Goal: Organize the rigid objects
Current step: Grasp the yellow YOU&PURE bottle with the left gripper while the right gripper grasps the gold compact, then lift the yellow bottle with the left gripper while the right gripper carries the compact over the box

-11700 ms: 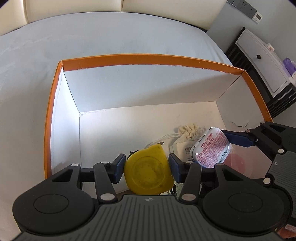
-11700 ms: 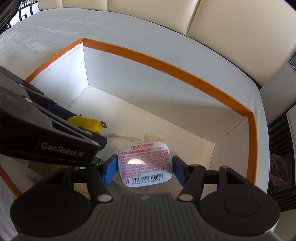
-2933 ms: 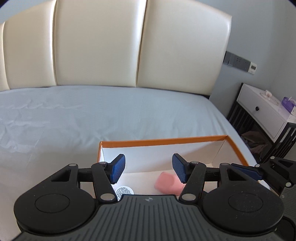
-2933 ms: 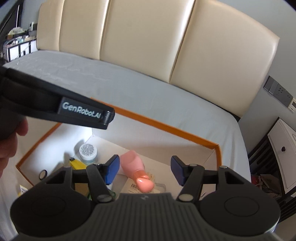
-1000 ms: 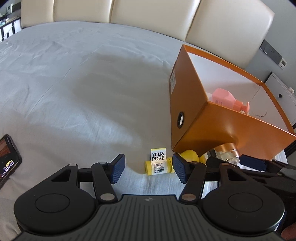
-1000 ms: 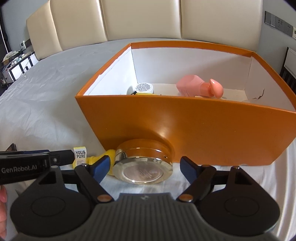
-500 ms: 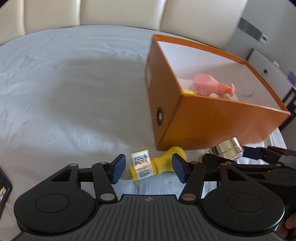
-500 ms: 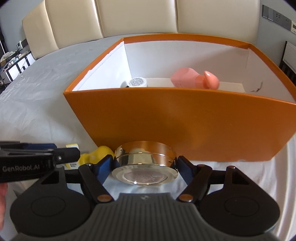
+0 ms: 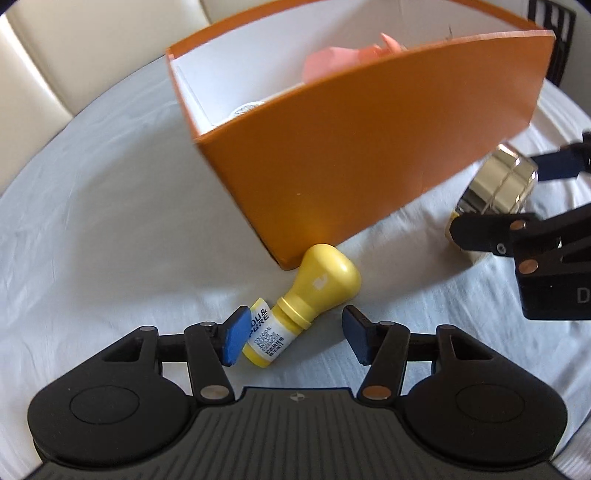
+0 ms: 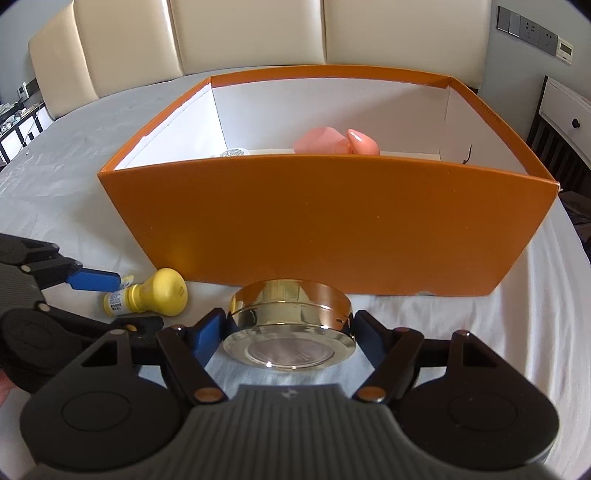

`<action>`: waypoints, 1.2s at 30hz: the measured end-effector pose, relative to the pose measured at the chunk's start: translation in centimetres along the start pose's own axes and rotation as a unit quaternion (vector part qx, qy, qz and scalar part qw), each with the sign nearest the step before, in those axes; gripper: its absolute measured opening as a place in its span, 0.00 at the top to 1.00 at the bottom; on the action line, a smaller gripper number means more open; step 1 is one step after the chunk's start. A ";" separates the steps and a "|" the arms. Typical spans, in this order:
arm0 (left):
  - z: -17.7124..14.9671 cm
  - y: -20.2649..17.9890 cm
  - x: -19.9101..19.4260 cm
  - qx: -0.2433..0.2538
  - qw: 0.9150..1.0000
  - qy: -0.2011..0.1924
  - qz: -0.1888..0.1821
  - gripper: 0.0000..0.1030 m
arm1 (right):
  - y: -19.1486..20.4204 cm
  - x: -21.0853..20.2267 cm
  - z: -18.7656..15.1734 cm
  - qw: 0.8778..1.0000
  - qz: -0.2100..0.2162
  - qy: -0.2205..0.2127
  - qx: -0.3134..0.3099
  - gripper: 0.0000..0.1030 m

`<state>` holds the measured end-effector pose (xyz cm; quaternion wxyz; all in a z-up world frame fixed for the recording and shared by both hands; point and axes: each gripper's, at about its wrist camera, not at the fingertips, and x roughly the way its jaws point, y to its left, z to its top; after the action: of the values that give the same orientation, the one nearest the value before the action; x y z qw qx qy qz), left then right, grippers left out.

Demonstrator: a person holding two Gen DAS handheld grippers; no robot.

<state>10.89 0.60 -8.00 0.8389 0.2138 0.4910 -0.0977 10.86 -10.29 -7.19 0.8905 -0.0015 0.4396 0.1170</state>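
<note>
An orange box (image 10: 325, 221) stands on the white bed sheet; it also shows in the left wrist view (image 9: 369, 140). A small yellow bottle (image 9: 303, 302) with a white label lies on its side by the box's near corner, also in the right wrist view (image 10: 151, 291). My left gripper (image 9: 291, 336) is open around it, its left pad touching the label. My right gripper (image 10: 290, 332) is shut on a round gold tin (image 10: 291, 325), seen too in the left wrist view (image 9: 495, 192), right in front of the box wall.
Inside the box lie a pink bottle (image 10: 332, 142) and a silver-lidded jar (image 10: 232, 152). A cream padded headboard (image 10: 240, 33) runs behind the bed. A white nightstand (image 10: 565, 110) stands at the right.
My left gripper has come lower and closer, so the yellow bottle now lies between its pads. My right gripper has closed on the gold tin.
</note>
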 end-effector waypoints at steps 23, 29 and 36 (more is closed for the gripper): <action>-0.2 1.8 0.1 -0.176 0.977 0.017 -0.118 0.74 | -0.3 -0.5 0.1 1.000 -0.001 0.001 0.005 0.28; -1.5 0.9 0.2 -0.187 0.975 0.026 -0.118 0.74 | -0.9 -0.8 -0.2 1.000 -0.002 0.012 0.013 0.27; -0.8 0.5 0.7 -0.189 0.975 0.008 -0.114 0.72 | -1.3 -0.4 -0.3 1.000 0.001 0.005 0.029 0.27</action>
<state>10.79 1.45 -8.82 0.8435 -0.0052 0.5284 -0.0963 10.71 -11.70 -7.22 0.8877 0.0236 0.4476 0.1051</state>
